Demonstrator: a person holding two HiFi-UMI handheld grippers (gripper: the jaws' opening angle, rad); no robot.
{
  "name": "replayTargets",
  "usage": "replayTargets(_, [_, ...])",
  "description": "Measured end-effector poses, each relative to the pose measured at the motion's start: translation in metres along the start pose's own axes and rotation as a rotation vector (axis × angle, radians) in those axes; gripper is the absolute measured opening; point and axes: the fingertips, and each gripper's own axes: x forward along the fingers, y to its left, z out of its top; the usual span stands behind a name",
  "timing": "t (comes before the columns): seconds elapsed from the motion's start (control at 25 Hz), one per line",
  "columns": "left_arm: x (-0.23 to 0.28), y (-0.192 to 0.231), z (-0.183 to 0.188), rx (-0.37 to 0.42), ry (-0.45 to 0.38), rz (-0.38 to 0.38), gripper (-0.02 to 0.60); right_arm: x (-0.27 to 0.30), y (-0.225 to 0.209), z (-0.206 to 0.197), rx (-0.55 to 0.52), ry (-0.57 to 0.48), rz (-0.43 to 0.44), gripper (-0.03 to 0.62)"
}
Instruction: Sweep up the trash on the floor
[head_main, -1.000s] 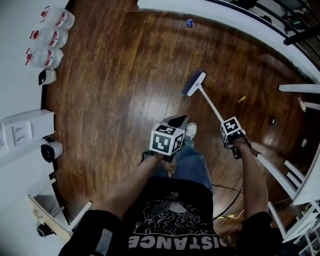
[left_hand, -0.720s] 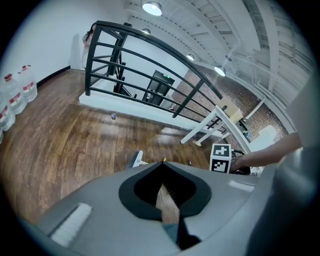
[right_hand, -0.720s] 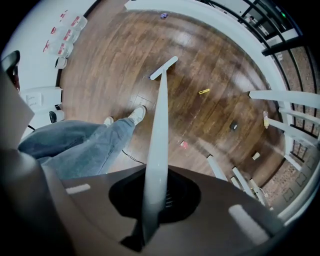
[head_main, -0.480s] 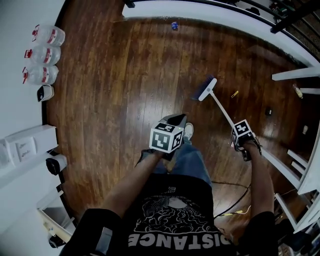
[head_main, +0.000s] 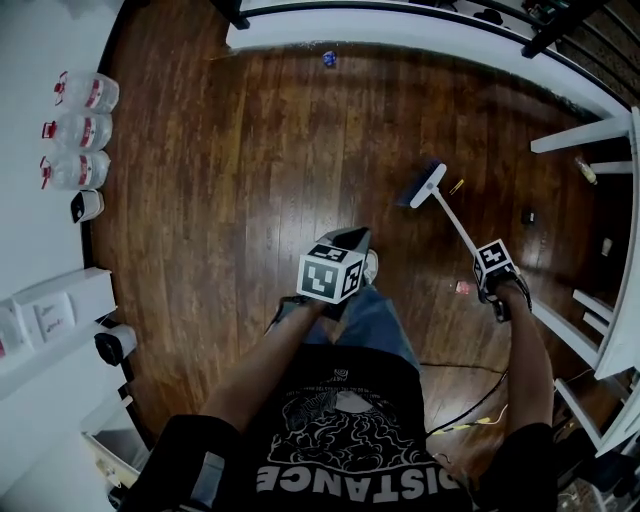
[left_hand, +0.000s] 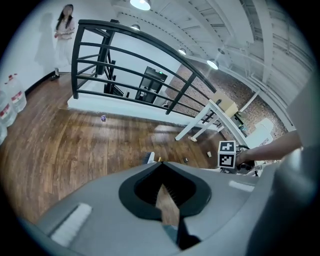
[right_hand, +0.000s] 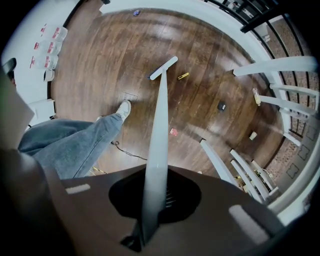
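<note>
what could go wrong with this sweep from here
The yellow scrap lies right beside the broom head; a hard stroke may flick it under the white table leg. The red scrap sits nearer the person than the broom head, beside the handle held by the right gripper, so it may get missed. The cable near the feet could snag or trip.

black shirt (head_main: 340, 405), "DISTANCE" printed across, seen upside down
</note>
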Motion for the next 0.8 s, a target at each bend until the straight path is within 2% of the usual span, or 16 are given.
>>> replayTargets(0.28, [0.005,-0.013,0.011,0.037,0.013,-0.010,0.006,0.002,-0.001,-0.008,0.051,-0.009,0.044,0.000])
replayTargets(0.6, [-0.002,-0.015,0.029,0.063,-0.006,0.003,0.006,0.000,0.041,-0.019,0.152,-0.156,0.298,0.000])
replayTargets(0.8, [-0.009,0.003,0.042,0.056,-0.029,0.030,0.006,-0.015,0.090,0.009,0.179,-0.241,0.395,0.000])
